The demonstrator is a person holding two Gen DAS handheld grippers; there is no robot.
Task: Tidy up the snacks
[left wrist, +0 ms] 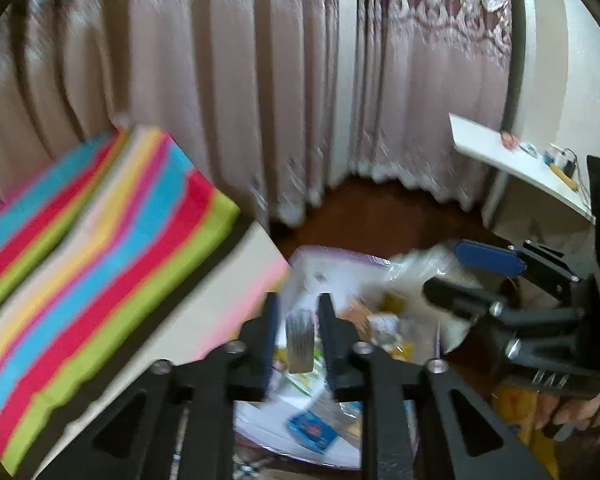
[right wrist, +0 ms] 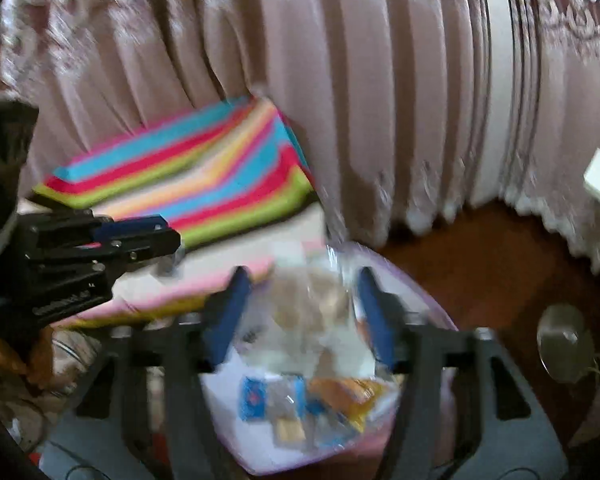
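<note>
A round white tray (left wrist: 340, 258) (right wrist: 256, 444) with a lilac rim holds several snack packets, among them a blue packet (left wrist: 312, 430) (right wrist: 254, 398), a yellow packet (right wrist: 348, 394) and a clear plastic bag (right wrist: 312, 312) (left wrist: 412, 268). My left gripper (left wrist: 299, 298) (right wrist: 171, 232) hangs over the tray's near side with its jaws a little apart. A grey ribbed packet (left wrist: 300, 340) shows in the gap, clear of both pads. My right gripper (right wrist: 303, 276) (left wrist: 442, 268) stands wide open above the clear bag, a blue pad on either side. Everything is blurred.
A striped, many-coloured cushion (left wrist: 100, 240) (right wrist: 188, 176) lies left of the tray on a pale surface. Pink curtains (left wrist: 260, 80) hang behind, above a dark wooden floor (left wrist: 380, 212). A white shelf (left wrist: 520, 160) juts in at the right. A round metal object (right wrist: 566, 344) sits on the floor.
</note>
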